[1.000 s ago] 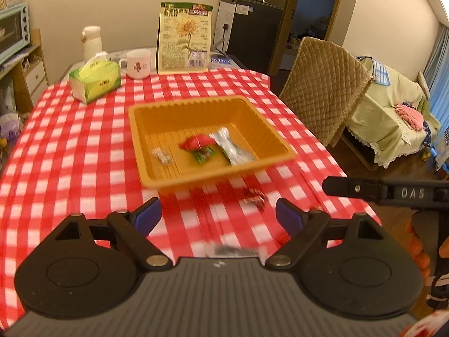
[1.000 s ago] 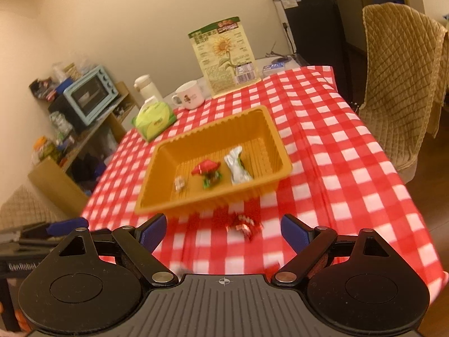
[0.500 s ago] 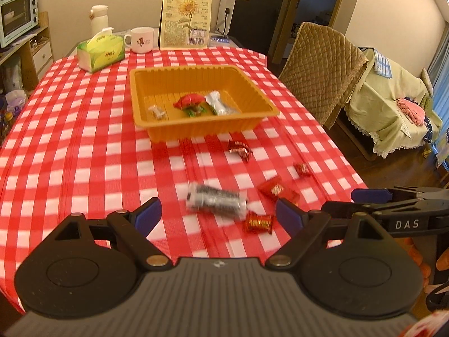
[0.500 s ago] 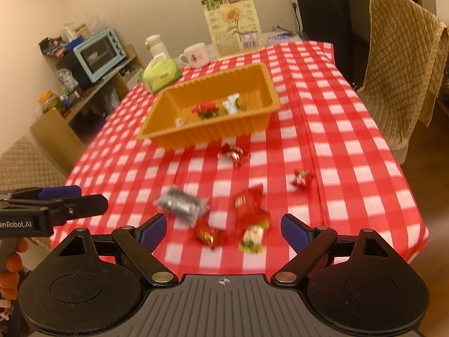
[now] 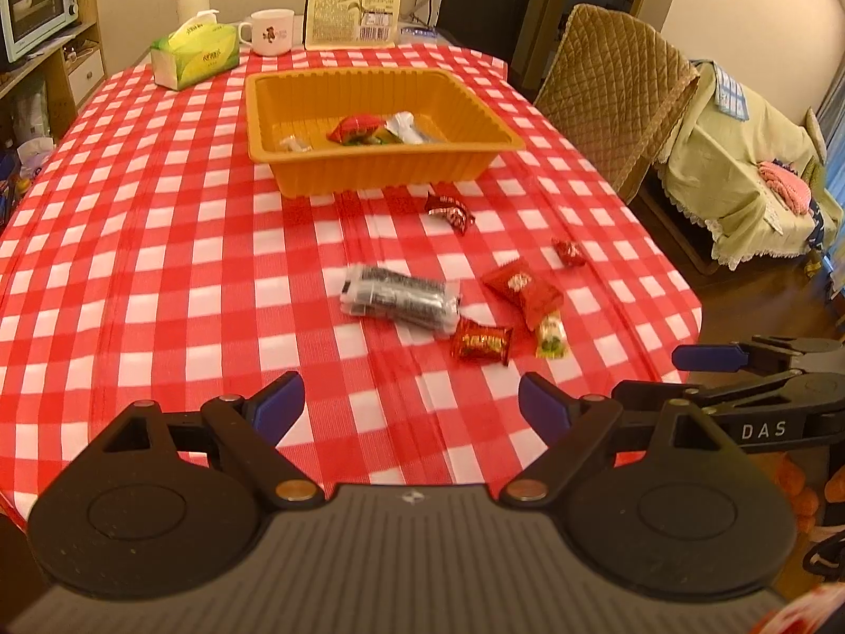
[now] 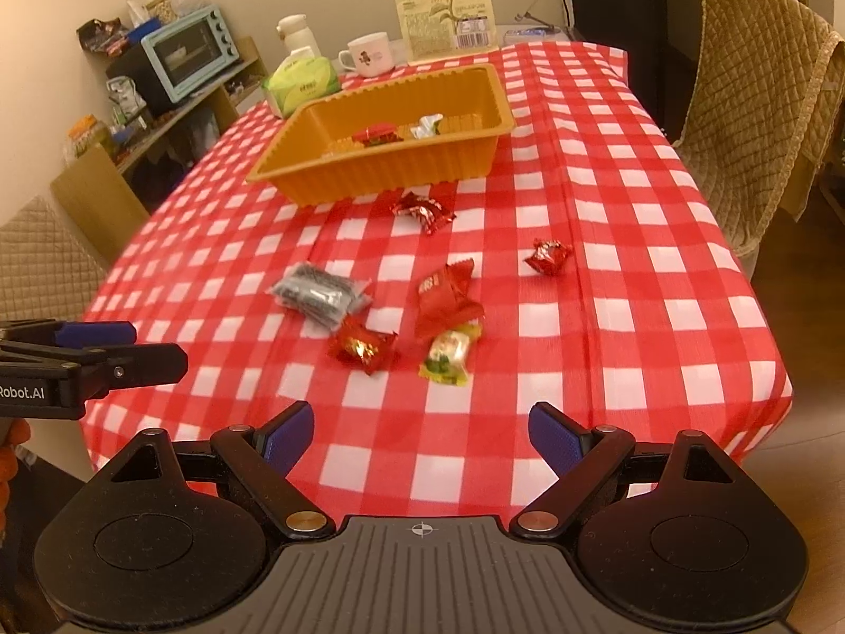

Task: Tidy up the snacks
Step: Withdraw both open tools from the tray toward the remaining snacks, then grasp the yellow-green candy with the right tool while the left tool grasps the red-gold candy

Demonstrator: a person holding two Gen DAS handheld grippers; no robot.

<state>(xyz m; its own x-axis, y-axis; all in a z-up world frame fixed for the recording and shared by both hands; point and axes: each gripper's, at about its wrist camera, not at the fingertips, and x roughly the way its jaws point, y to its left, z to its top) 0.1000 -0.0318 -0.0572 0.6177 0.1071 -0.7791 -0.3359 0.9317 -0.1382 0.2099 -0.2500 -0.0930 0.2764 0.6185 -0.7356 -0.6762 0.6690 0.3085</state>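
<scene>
Both grippers hang above the near edge of the table with their jaws spread wide and nothing between the blue pads: the left gripper [image 5: 412, 404] and the right gripper [image 6: 420, 430] each show black arms and a ribbed grey body.

The table wears a red-and-white checked cloth [image 5: 158, 243] with long creases. On it stands an orange plastic tray [image 5: 369, 171], rectangular, with fluted walls. A few wrapped snacks lie inside: a red wrapper [image 5: 355, 128], a crinkled silver one [image 5: 406, 127] and a small clear piece [image 5: 294, 143].

Loose snacks lie on the cloth between tray and grippers: a grey-black glossy packet [image 5: 398, 300], a flat red pouch [image 5: 523, 290] overlapping a green-and-white candy [image 5: 550, 338], a red foil candy with gold print [image 5: 481, 342], a twisted red candy [image 5: 449, 210] just before the tray, and a small red one [image 5: 569, 252] apart to the right.

The left view alone shows a draped sofa [image 5: 739, 158]. The right view alone shows cluttered shelves beneath the pale-blue toaster oven [image 6: 185, 55]. Both show the quilted chair [image 6: 760, 105], tissue box [image 5: 194, 55] and mug [image 5: 272, 31].
</scene>
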